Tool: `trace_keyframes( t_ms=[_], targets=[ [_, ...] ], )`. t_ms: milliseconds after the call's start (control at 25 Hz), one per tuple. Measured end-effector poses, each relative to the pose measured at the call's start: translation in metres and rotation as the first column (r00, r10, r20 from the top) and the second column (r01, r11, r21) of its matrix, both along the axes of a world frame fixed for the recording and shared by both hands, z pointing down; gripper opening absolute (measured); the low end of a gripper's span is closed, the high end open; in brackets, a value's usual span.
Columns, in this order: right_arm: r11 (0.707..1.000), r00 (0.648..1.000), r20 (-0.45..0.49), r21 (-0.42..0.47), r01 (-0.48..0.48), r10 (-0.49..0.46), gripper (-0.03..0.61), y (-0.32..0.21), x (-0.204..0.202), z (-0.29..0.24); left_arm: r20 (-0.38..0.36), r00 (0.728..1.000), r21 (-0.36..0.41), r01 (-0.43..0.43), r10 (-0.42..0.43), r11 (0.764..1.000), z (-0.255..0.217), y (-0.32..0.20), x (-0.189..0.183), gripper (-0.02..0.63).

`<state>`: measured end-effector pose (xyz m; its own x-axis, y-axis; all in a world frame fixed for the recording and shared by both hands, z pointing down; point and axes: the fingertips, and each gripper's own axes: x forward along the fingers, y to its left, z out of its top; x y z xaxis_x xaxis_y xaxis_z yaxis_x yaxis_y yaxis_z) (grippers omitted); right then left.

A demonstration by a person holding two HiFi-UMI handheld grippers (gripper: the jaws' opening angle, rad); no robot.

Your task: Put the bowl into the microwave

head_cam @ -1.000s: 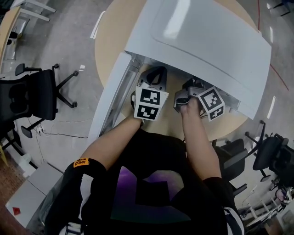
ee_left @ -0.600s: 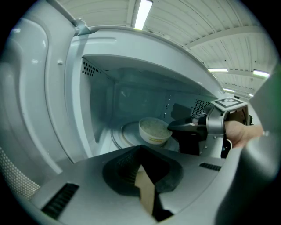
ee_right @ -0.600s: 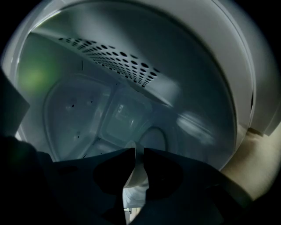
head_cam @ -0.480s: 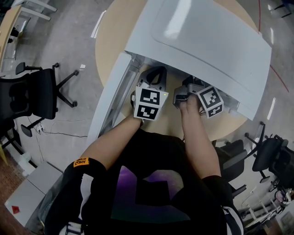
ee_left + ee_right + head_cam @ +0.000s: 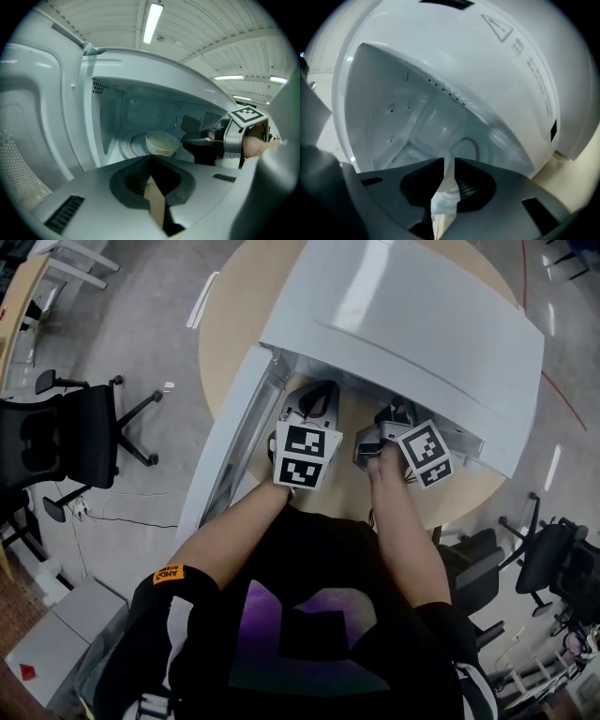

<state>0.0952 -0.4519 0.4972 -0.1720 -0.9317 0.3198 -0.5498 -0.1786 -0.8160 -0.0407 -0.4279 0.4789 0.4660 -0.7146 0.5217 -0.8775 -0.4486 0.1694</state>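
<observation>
1. The left gripper point(image 5: 151, 161) is sitting at the bottom centre of its own view. Its jaws are pressed together with nothing between them, and only a thin tan sliver is showing through the seam.
2. The right gripper point(image 5: 447, 163) is lying low in the middle of its view, its jaws likewise pressed together and empty.
3. The bowl point(image 5: 162, 143), pale and round, is resting on the turntable point(image 5: 127, 146) inside the cavity, in the middle of the left gripper view. The right gripper's dark jaws are pointing at it from the right, just beside it.
4. The white microwave point(image 5: 403, 324) is standing on a round wooden table point(image 5: 230, 334) in the upper half of the head view. Its door point(image 5: 225, 446) is hanging open toward the left.
5. A black office chair point(image 5: 70, 432) is standing at the left edge.
</observation>
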Motion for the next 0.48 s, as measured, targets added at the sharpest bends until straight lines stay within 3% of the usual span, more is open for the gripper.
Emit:
trace_keyframes(
  t_ms=[280, 400, 480],
  targets=[
    [0.993, 0.972, -0.204, 0.008, 0.12, -0.116, 0.06, 0.034, -0.017, -0.019, -0.061, 0.998, 0.017, 0.003, -0.002, 1.0, -0.012, 0.014, -0.002, 0.046],
    [0.977, 0.921, -0.344, 0.036, 0.208, -0.184, 0.06, 0.046, -0.026, -0.039, -0.069, 0.998, 0.023, -0.003, 0.005, 1.0, -0.012, 0.021, 0.0, 0.046],
    [0.967, 0.868, -0.447, 0.025, 0.255, -0.217, 0.06, 0.055, -0.031, -0.049, -0.06, 0.998, 0.031, -0.014, 0.015, 0.999, -0.014, 0.026, 0.001, 0.046]
  ],
)
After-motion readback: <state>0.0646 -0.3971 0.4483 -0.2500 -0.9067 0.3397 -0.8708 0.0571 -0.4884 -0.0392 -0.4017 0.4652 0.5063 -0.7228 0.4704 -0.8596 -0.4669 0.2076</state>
